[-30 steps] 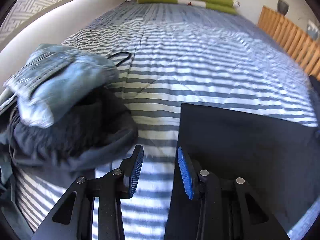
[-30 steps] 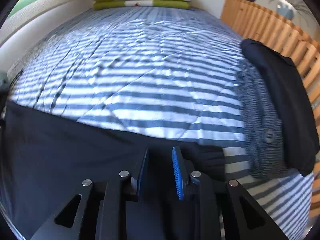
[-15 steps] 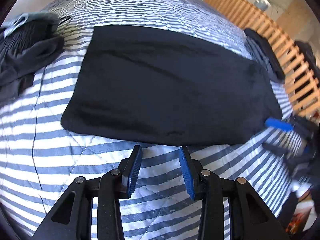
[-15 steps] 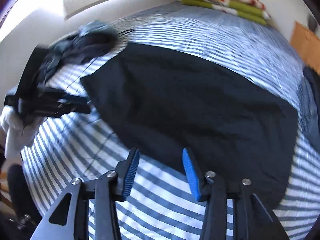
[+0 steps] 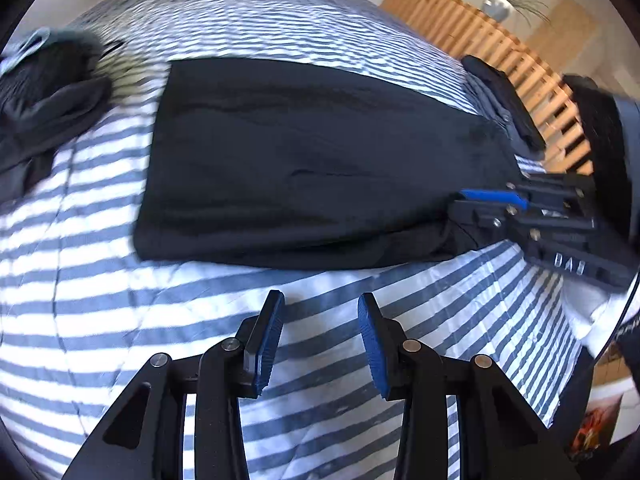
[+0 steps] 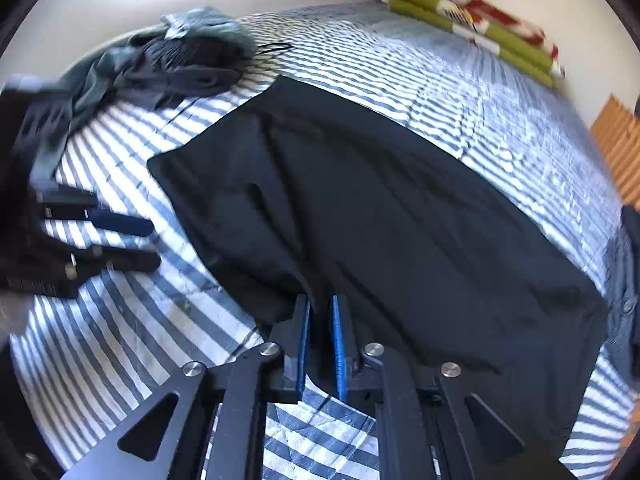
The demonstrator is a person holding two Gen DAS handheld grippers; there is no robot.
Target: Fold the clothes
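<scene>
One black garment [image 5: 320, 160] lay spread flat across the striped bed [image 5: 120, 320], its near hem close to the front edge. One heap of dark and grey-blue clothes [image 6: 176, 56] sat at the bed's left edge, one small folded stack [image 5: 504, 100] at the right edge, and one green folded blanket [image 6: 472, 20] at the head. Two grippers were in play. The left gripper [image 5: 320, 340] hovered over bare bedding just short of the hem, its fingers apart as they were half a second before. The right gripper [image 6: 320, 340], apart half a second before, had drawn its fingers nearly together around the hem's right corner.
</scene>
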